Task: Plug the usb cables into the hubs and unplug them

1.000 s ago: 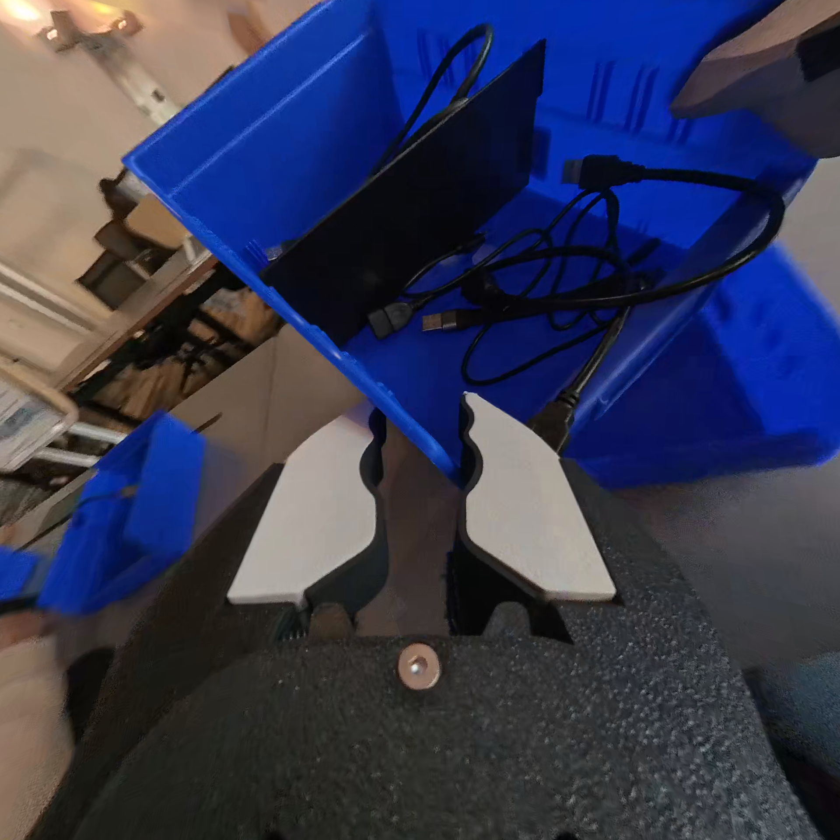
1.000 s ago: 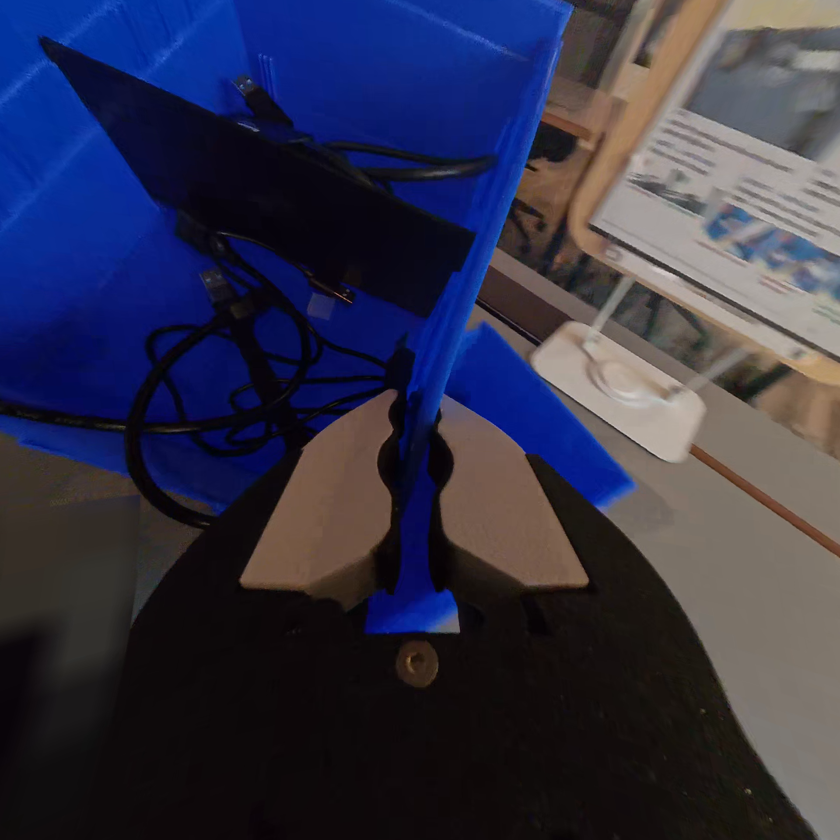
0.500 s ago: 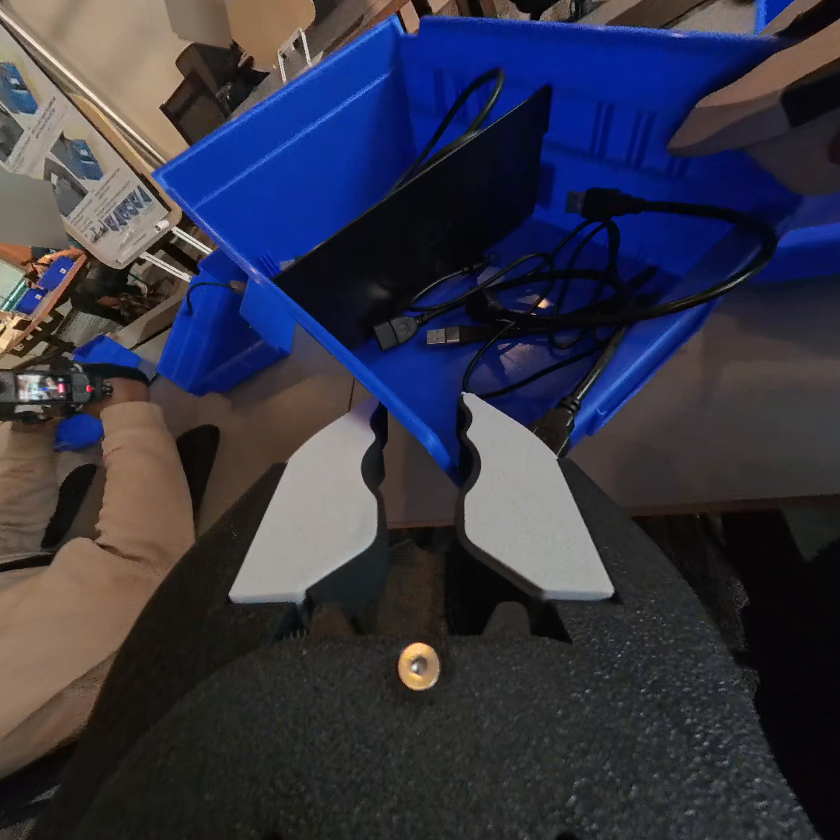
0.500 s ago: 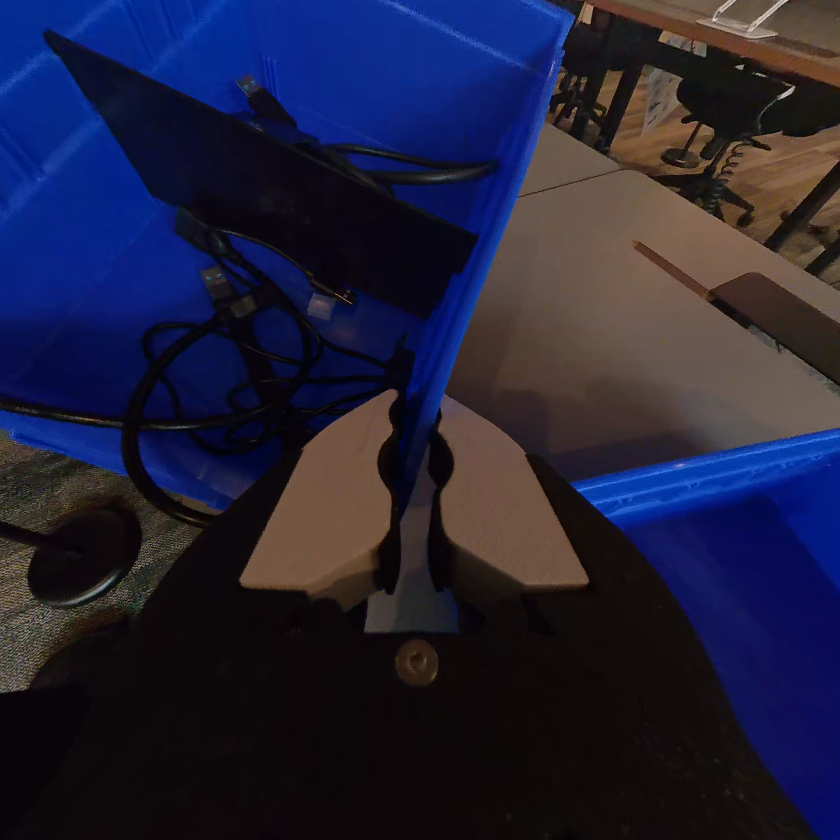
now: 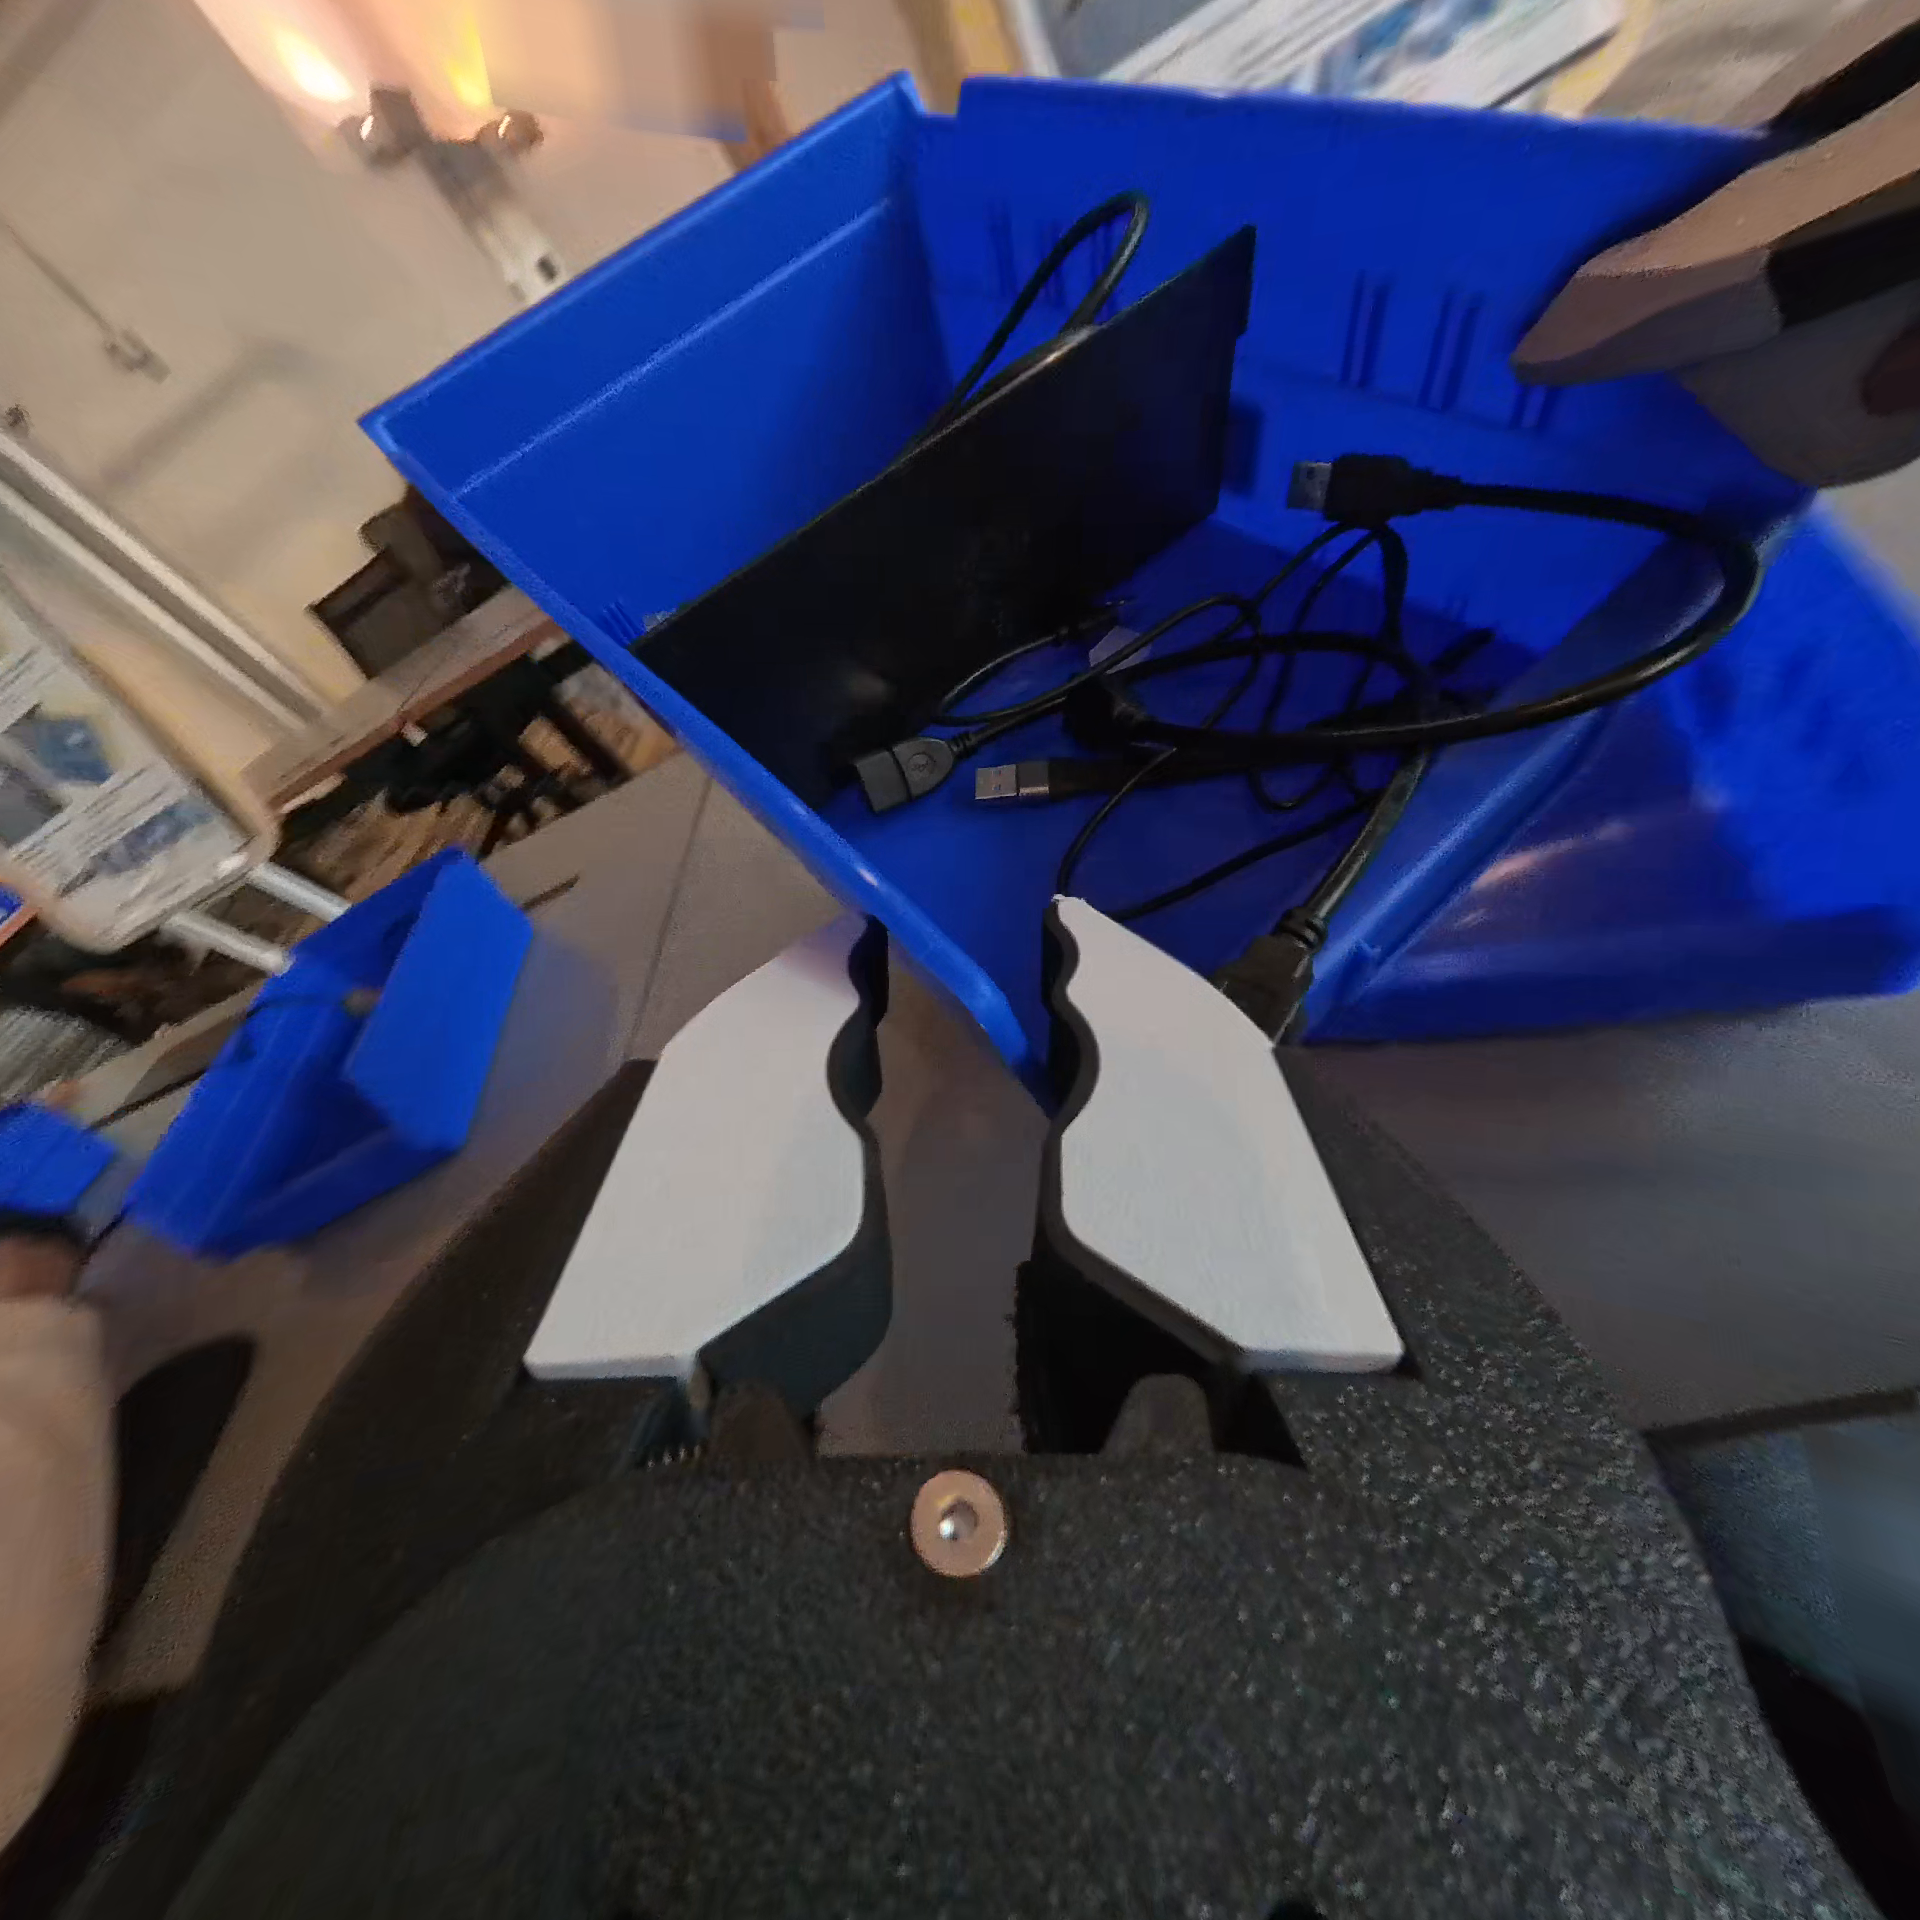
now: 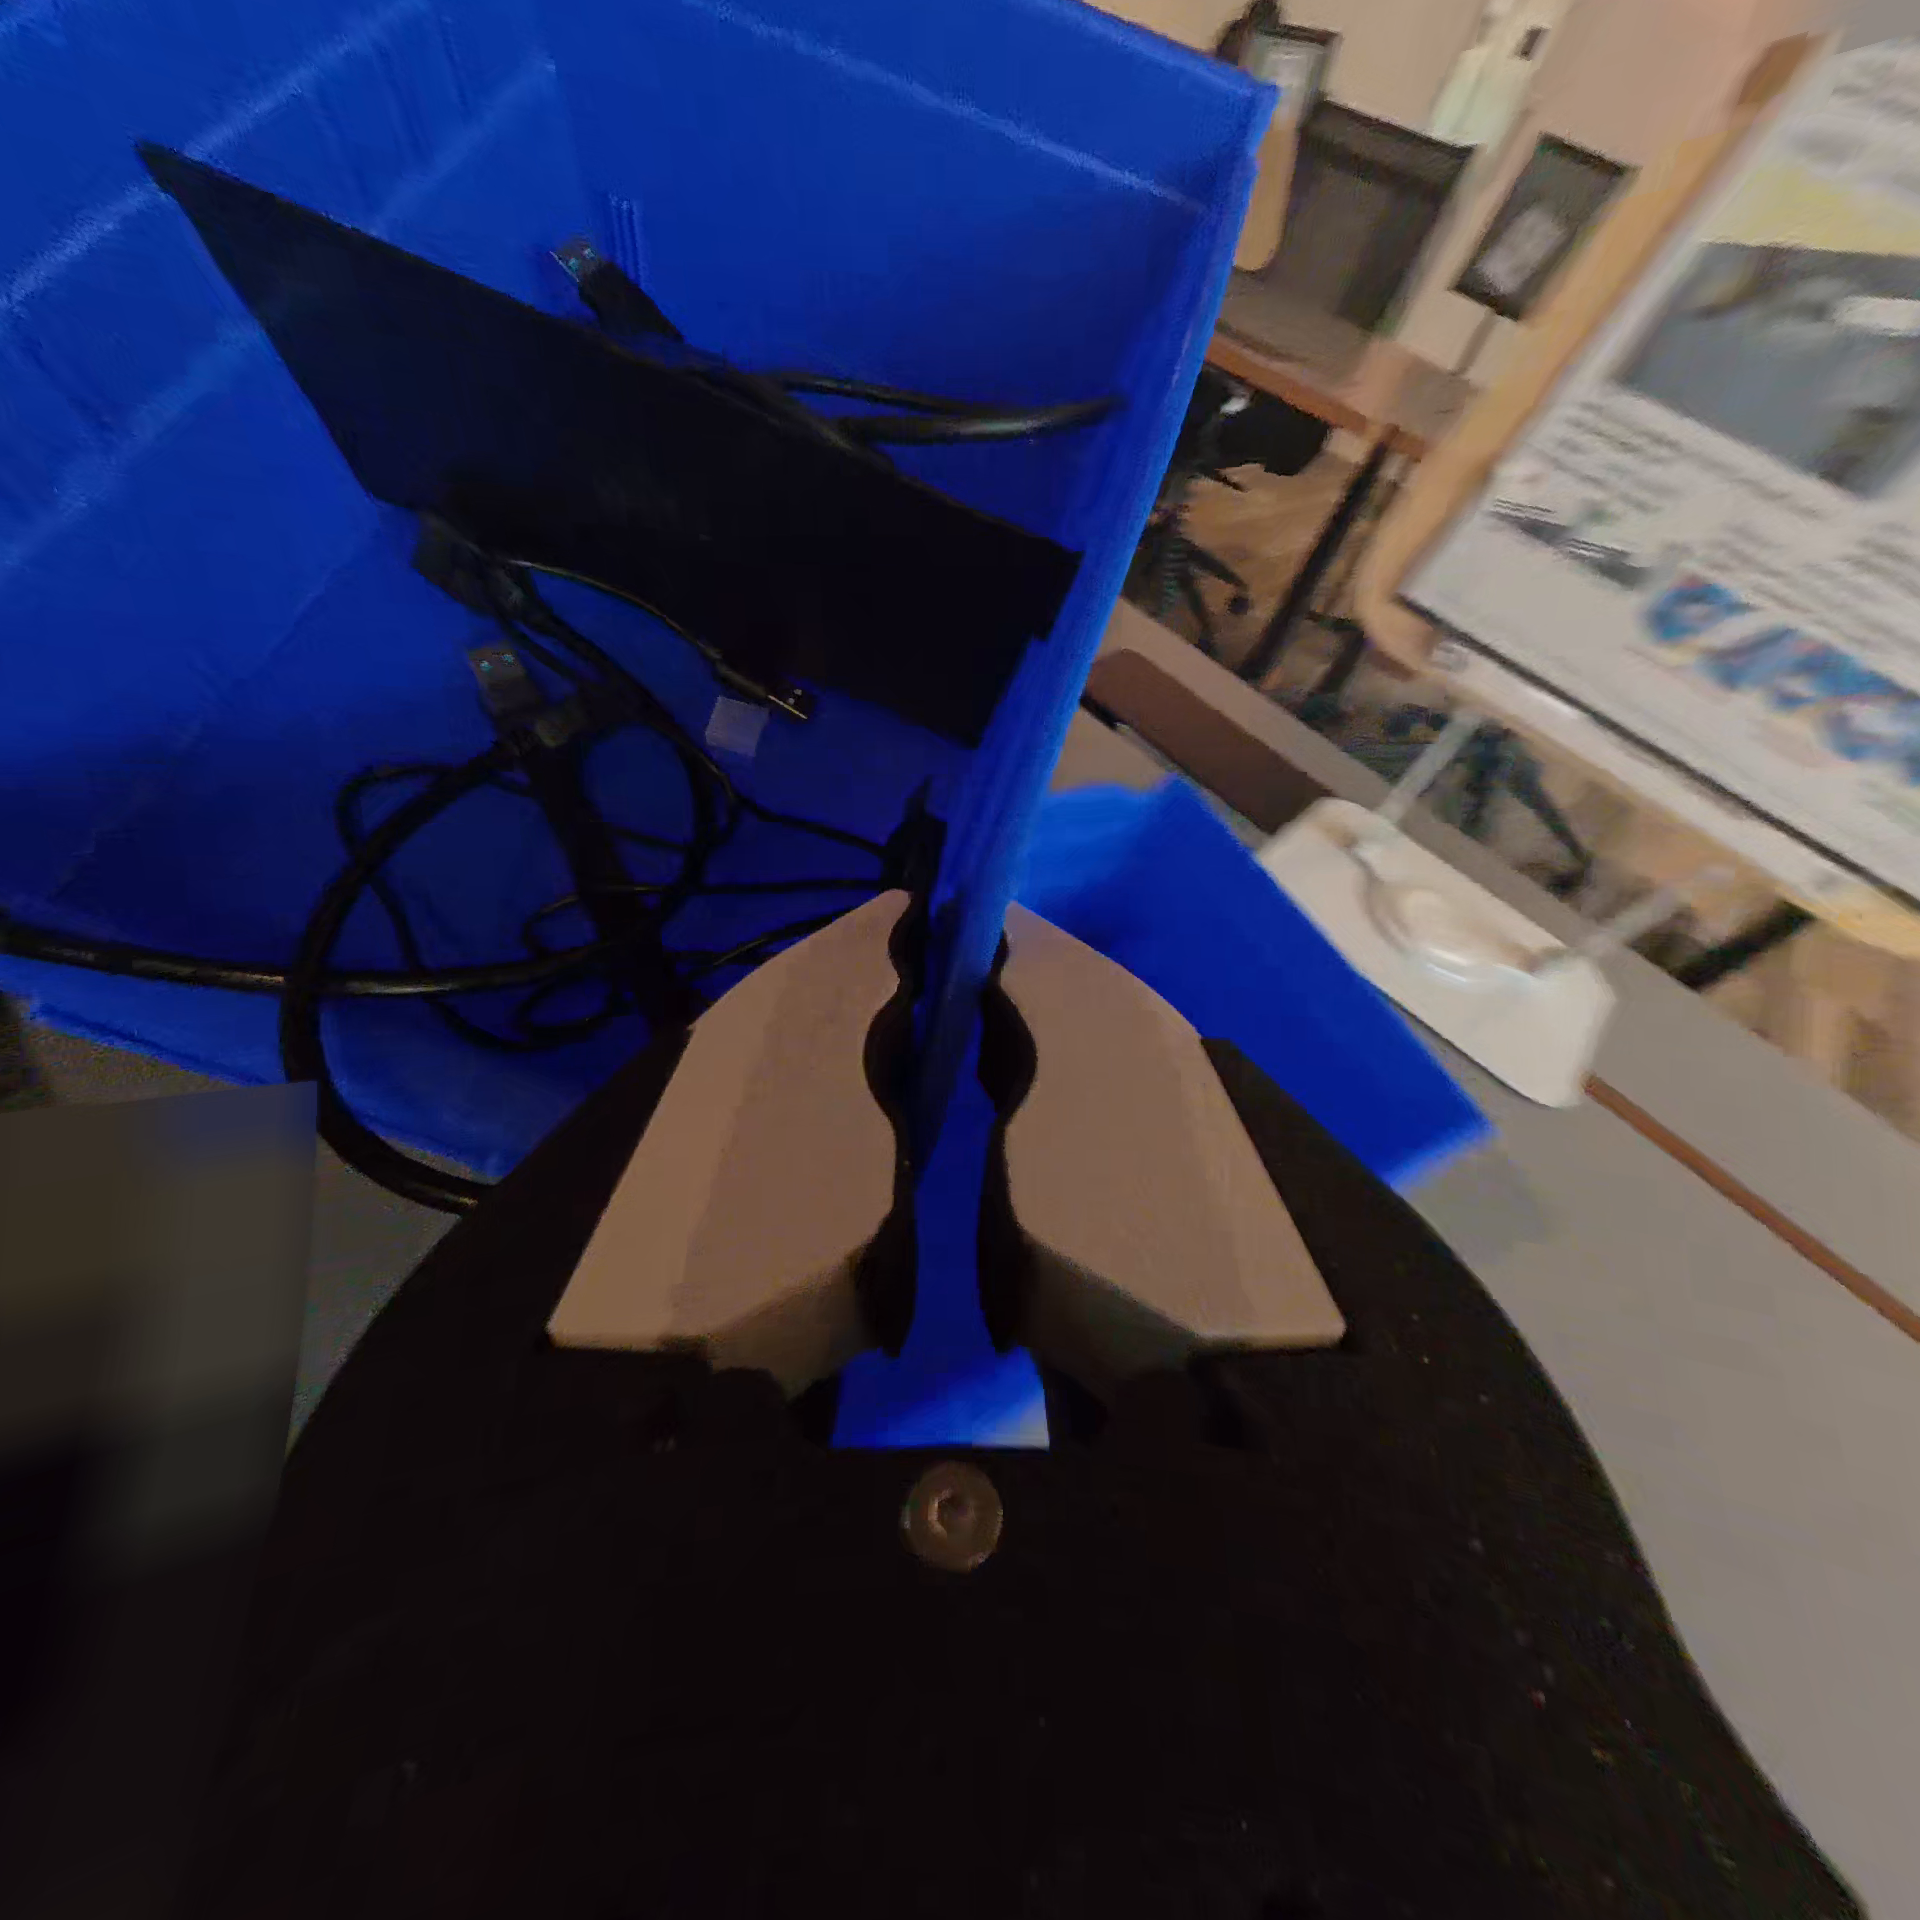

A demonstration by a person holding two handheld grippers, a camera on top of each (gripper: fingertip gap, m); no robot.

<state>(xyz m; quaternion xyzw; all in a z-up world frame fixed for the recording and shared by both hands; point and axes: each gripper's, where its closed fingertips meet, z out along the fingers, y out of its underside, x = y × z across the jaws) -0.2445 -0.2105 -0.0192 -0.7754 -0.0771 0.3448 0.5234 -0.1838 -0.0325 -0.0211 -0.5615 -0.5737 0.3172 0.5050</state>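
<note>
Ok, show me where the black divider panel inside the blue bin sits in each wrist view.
Left wrist view: the black divider panel stands upright in the blue bin, upper centre, running diagonally.
Right wrist view: it crosses the upper left, slanting down to the bin wall pinched by the right gripper.
Shared landmark: the tangle of black USB cables on the bin floor beside the panel.

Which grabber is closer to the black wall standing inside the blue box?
It looks like the right gripper, though not by much. It pinches the blue box wall where the black divider ends. The left gripper straddles the box's front corner.
</note>
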